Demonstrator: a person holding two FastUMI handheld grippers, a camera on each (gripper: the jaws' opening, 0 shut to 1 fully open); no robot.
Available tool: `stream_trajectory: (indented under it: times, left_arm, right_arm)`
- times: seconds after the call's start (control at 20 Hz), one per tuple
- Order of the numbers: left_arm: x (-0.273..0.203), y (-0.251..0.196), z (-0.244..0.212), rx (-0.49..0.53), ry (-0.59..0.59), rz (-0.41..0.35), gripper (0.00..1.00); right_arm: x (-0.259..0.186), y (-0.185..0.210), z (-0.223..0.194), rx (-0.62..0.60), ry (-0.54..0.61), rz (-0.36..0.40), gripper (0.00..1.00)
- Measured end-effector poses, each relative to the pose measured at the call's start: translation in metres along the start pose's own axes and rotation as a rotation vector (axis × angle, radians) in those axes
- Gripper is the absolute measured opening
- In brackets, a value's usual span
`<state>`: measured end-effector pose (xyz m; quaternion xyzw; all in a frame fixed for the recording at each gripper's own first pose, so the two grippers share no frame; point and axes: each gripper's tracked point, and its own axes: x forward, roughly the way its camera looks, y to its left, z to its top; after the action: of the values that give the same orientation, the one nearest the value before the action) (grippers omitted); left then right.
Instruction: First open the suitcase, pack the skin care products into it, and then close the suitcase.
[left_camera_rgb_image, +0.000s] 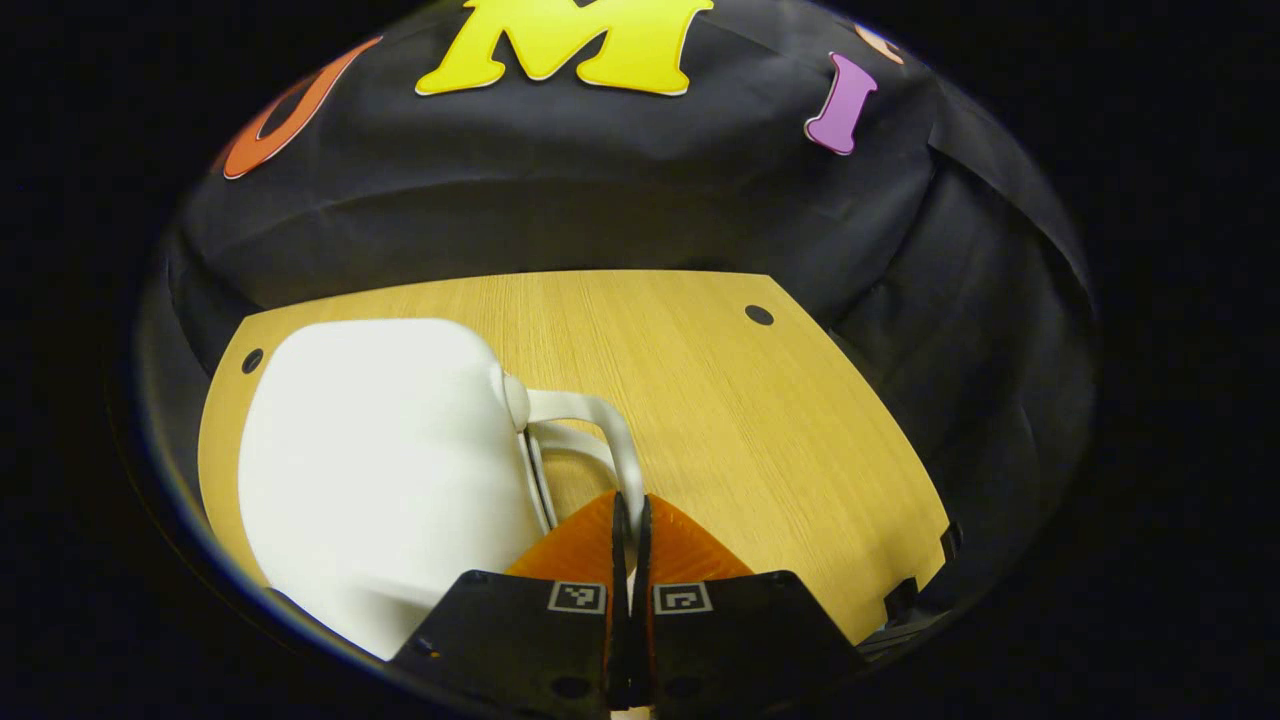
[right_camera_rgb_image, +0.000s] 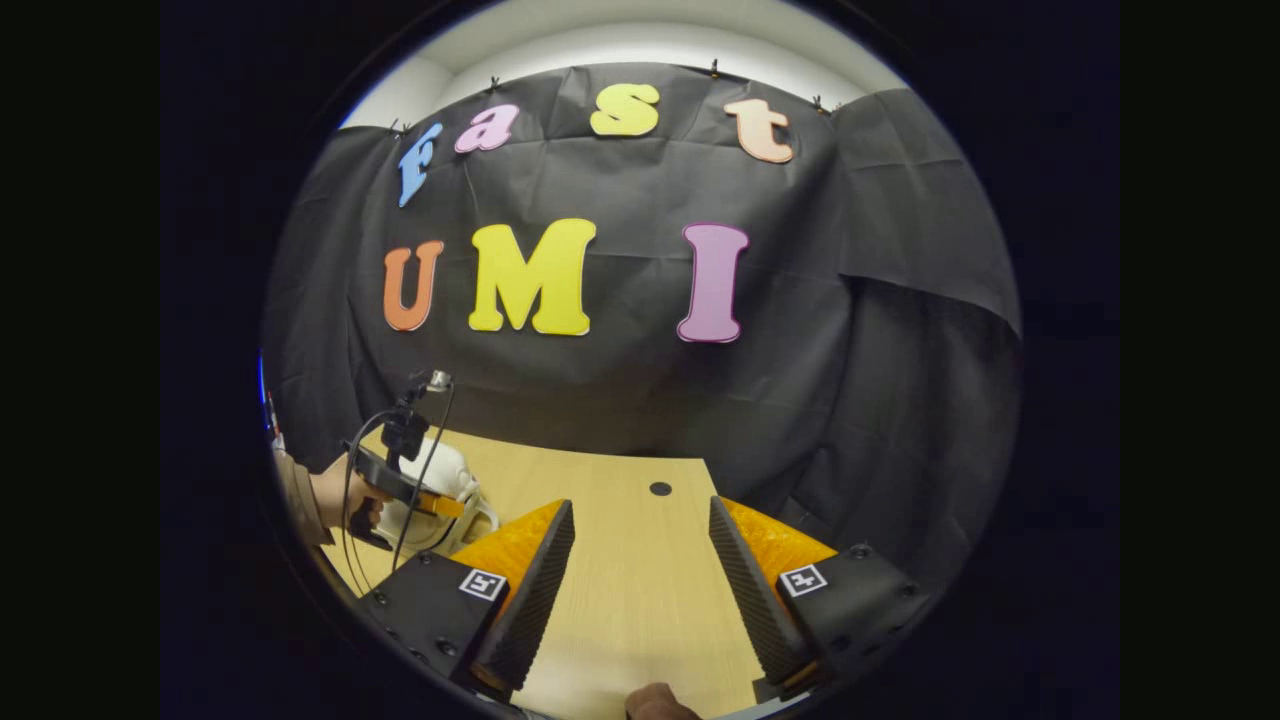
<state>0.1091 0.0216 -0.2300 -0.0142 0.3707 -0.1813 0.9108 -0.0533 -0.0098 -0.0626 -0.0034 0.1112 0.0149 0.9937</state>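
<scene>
A white hard-shell suitcase lies shut on the wooden table, on its left half in the left gripper view. Its white handle loops out from the right edge. My left gripper is shut on the near end of that handle, which runs between the two fingers. In the right gripper view, the suitcase sits far left, and a hand holds the left gripper at it. My right gripper stands open over bare tabletop, with nothing between its fingers.
The booth's black cloth wall closes the table's far and right sides. Round holes mark the tabletop near its back corners. Bare wood stretches right of the suitcase to the table's right edge. Cables hang from the left gripper.
</scene>
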Motion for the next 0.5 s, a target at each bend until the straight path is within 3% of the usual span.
stream_trajectory:
  times: [0.3,0.4,0.45,0.5]
  left_arm:
    - [0.004,-0.005,-0.001,0.011,0.019,0.024,0.06]
    - [-0.010,-0.017,0.007,-0.034,-0.013,-0.022,0.23]
    - [-0.021,-0.019,0.015,-0.058,-0.048,-0.028,0.45]
    - [-0.033,-0.018,0.026,-0.072,-0.080,-0.020,0.53]
  right_arm:
    - [0.018,0.016,-0.003,0.007,0.029,0.015,0.81]
    - [0.025,0.023,0.000,0.014,0.032,0.013,0.81]
    - [0.029,0.029,0.004,0.018,0.027,0.015,0.81]
    - [0.033,0.034,0.010,0.015,0.017,0.011,0.81]
